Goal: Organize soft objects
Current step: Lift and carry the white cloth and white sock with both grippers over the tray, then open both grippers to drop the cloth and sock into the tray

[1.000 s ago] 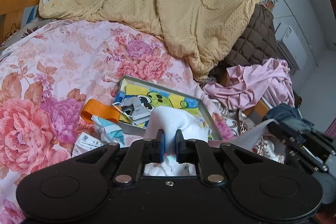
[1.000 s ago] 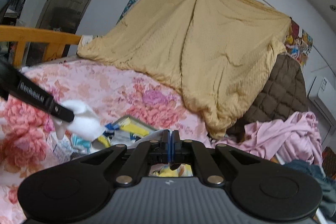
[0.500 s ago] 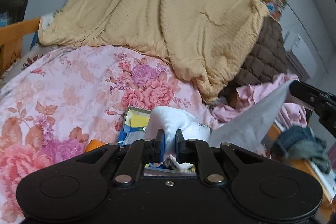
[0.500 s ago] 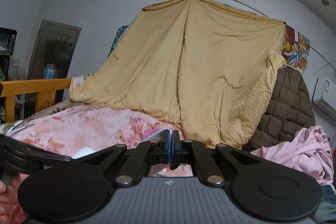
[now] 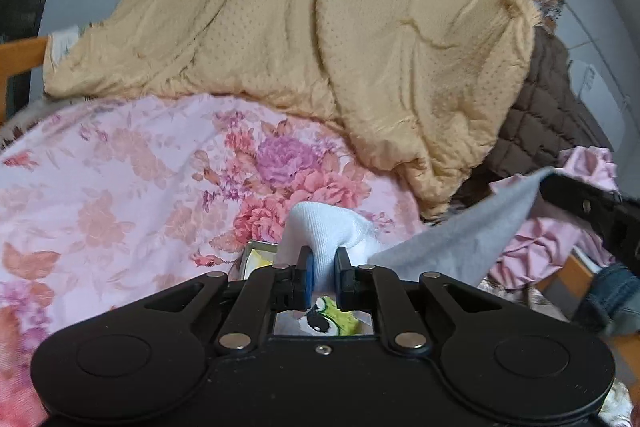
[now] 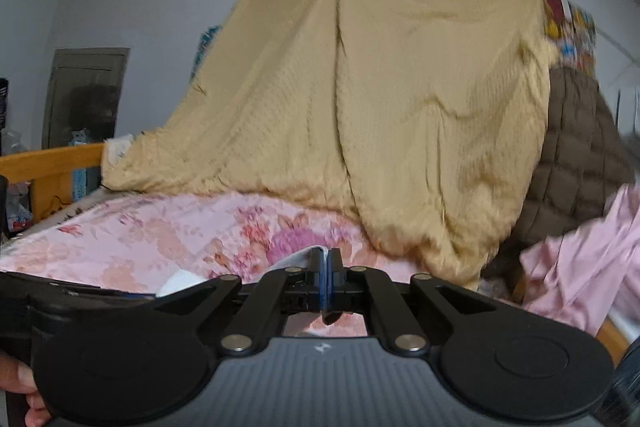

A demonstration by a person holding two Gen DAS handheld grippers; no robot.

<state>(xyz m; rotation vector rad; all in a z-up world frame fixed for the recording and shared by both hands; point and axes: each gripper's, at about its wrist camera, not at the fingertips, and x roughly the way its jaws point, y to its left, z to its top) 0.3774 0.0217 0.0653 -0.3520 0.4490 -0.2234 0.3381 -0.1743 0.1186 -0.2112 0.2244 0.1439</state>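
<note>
Left wrist view: left claw [image 5: 322, 269] pinches a bunched white cloth [image 5: 320, 227], its blue pads pressed into the fabric from both sides, holding it up off the floral bedsheet [image 5: 120, 179]. The same cloth runs rightward as a flat grey-white sheet to the right claw [image 5: 576, 201], which enters from the right edge and grips the far corner. The fabric looks taut between the two, probably so it can be spread or folded as one of the soft items to organize. A picture book [image 5: 328, 319] with a green cartoon figure lies on the bed just under the left claw, mostly hidden.

Right wrist view: right claw [image 6: 324, 277] is pressed together with a thin pale edge of cloth [image 6: 296, 259] caught at its pads. The frame is motion-blurred, so how much fabric sits inside is hard to tell. The left tool's black body crosses the lower left.

Behind, a tan blanket [image 5: 320, 47] hangs down onto the bed, a brown quilted cover [image 5: 548, 115] beside it, and crumpled pink clothing [image 6: 580, 267] heaps at the right, not yet sorted.
</note>
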